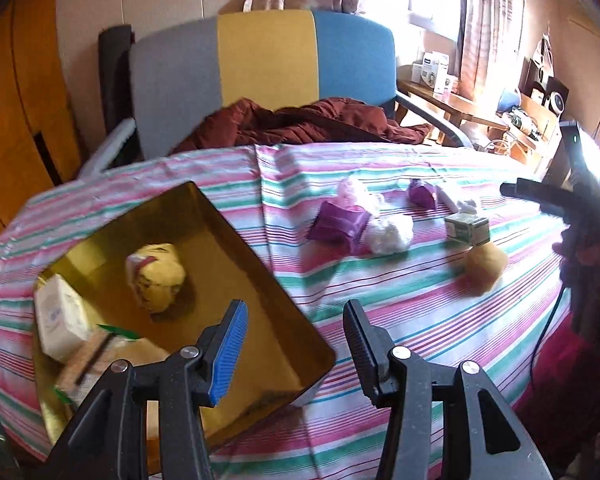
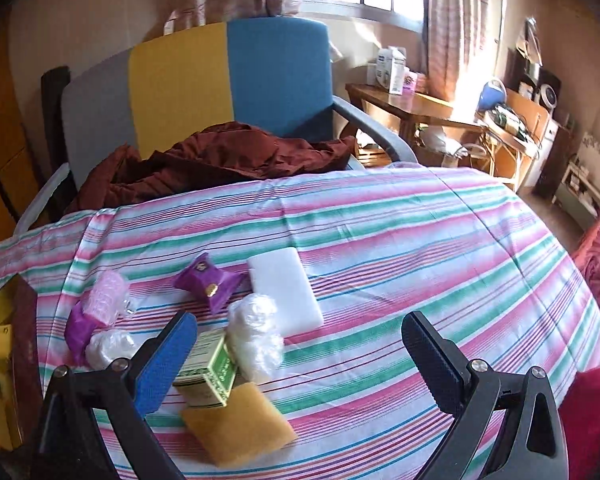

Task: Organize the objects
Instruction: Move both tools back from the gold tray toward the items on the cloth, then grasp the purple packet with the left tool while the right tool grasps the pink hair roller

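Objects wait scattered on the counter (image 2: 440, 240) beside my gold tin (image 1: 228, 240); both grippers' fingers (image 2: 164, 360) spread empty, ready to collect.

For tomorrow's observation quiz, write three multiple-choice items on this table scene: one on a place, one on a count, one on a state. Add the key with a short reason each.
1. Where does the green box sit?
A. inside the gold tin
B. on the striped cloth, beside the tan sponge
C. on the chair

2. How many purple pouches lie on the cloth?
A. one
B. two
C. four

3. How do the jaws of the left gripper stand?
A. apart with nothing between them
B. shut on the sponge
C. shut on a purple pouch

Key:
1 B, the box rests on the striped cloth next to the tan sponge, outside the gold tin.
2 B, one pouch by the white pad and another nearer the tin.
3 A, only cloth and the tin's corner show in the gap.
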Tool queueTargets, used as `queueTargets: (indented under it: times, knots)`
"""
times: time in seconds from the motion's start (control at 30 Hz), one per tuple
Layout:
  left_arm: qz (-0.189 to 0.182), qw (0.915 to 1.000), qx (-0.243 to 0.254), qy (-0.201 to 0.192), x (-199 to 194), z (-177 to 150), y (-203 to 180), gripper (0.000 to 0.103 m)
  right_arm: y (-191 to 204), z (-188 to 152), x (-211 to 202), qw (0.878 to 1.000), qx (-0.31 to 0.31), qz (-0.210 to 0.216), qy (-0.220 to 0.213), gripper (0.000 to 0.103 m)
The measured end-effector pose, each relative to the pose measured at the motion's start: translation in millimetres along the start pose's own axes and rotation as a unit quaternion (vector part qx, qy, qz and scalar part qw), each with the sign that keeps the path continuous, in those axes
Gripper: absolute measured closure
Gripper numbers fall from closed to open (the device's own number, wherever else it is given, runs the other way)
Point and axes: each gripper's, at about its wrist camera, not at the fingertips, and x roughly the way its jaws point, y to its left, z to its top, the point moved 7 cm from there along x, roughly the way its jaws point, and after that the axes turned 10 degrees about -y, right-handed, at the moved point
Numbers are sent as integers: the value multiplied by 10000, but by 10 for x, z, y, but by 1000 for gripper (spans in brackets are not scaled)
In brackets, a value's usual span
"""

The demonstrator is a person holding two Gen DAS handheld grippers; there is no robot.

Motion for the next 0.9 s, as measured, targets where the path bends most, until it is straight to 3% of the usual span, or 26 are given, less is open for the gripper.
queueTargets:
  times: [0.13,0.4,0.6,0.9]
  knots:
    - [-248,9988,-299,299,239,59,-103,53,-198,-76,124,9975,629,80,305,0]
    - [-744,9901,-943,724,720,310,-335,53,-104,-90,69,9966,666,372,304,0]
    - [-702,9785,-1575,1136,1249,439,-340,53,-56,-96,60,9961,634,520,336,0]
    - [-291,9624,-2224,1533,1802,392,-208,52,-74,-125,105,9933,800,664,506,0]
